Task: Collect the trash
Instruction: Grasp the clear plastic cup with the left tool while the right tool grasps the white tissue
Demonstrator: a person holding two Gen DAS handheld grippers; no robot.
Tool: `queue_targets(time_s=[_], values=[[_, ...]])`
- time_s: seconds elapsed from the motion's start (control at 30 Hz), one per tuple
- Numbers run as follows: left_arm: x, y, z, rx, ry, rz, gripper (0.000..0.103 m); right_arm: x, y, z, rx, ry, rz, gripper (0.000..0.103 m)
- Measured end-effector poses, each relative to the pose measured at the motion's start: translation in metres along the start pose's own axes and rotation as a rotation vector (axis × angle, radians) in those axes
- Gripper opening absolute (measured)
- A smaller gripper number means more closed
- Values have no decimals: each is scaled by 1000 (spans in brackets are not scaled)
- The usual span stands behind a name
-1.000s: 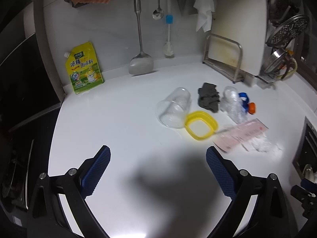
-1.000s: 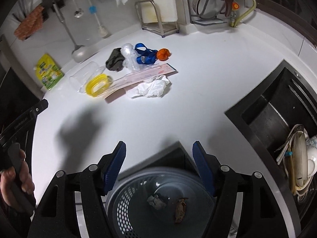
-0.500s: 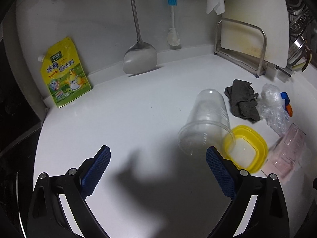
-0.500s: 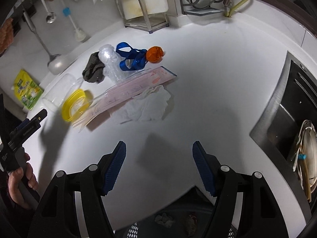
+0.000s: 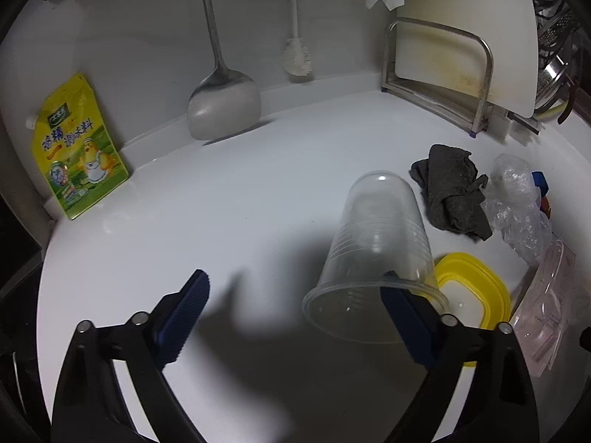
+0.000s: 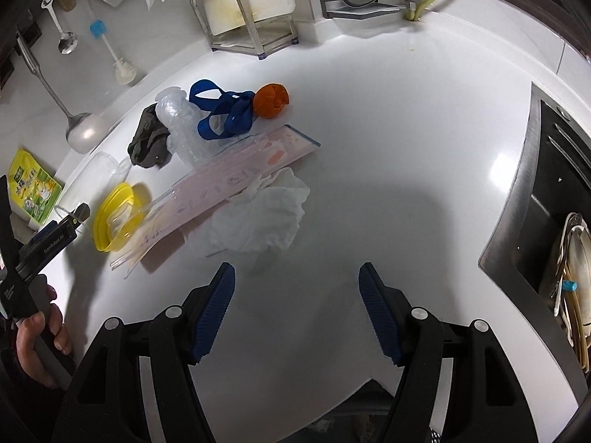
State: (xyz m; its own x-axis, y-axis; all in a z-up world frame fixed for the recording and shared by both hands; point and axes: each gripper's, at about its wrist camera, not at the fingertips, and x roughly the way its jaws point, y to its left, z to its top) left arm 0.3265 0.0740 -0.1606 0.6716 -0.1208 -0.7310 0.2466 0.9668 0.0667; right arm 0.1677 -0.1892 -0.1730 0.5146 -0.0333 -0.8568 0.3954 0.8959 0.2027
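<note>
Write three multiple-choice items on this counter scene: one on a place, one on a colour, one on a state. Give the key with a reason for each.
1. What lies right beside the clear plastic cup?
A. yellow lid
B. orange ball
C. steel ladle

2. What colour is the strap by the crumpled plastic?
A. red
B. blue
C. green

3. How is the clear cup lying?
A. upright
B. upside down
C. on its side

Key:
1 A, the yellow lid sits against the cup's rim.
2 B, the strap loops are plainly blue.
3 C, its open mouth faces the left gripper, whose jaws have just been closing and stand open, one finger in the mouth.
</note>
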Motion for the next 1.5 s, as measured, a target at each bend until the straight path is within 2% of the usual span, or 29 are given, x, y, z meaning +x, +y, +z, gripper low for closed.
queue_targets(time_s=[0.13, 0.33, 0.5, 0.63, 0.7, 0.8, 0.87, 0.93, 1.0, 1.13, 1.5], values=[[5, -4, 2, 9, 7, 1, 76, 2, 0, 2, 1, -3, 2, 67], [9, -8, 4, 9, 15, -16, 55, 5, 3, 6, -10, -14, 6, 67], [15, -12, 4, 18, 36, -30, 23, 6, 3, 16, 5, -34, 22, 67], [15, -13, 4, 16, 31, -36, 17, 12, 6, 23, 4, -33, 27, 67], [13, -13, 5, 18, 27, -38, 11, 18, 10, 26, -7, -25, 16, 67], [10, -14, 6, 22, 18, -40, 8, 21, 16, 28, -43, -22, -1, 66], [8, -13, 6, 21, 14, -44, 7, 21, 19, 29, -58, -20, 6, 56], [6, -13, 6, 16, 13, -46, 6, 22, 23, 29, -83, -9, 3, 25], [4, -12, 7, 11, 13, -50, 6, 20, 26, 28, -99, -12, 6, 15], [-1, -10, 7, 4, 7, -57, 6, 9, 29, 26, -109, -38, 17, 9], [-31, -5, 12, -15, -20, -103, 6, -31, 25, 28, -90, -103, 36, 8]])
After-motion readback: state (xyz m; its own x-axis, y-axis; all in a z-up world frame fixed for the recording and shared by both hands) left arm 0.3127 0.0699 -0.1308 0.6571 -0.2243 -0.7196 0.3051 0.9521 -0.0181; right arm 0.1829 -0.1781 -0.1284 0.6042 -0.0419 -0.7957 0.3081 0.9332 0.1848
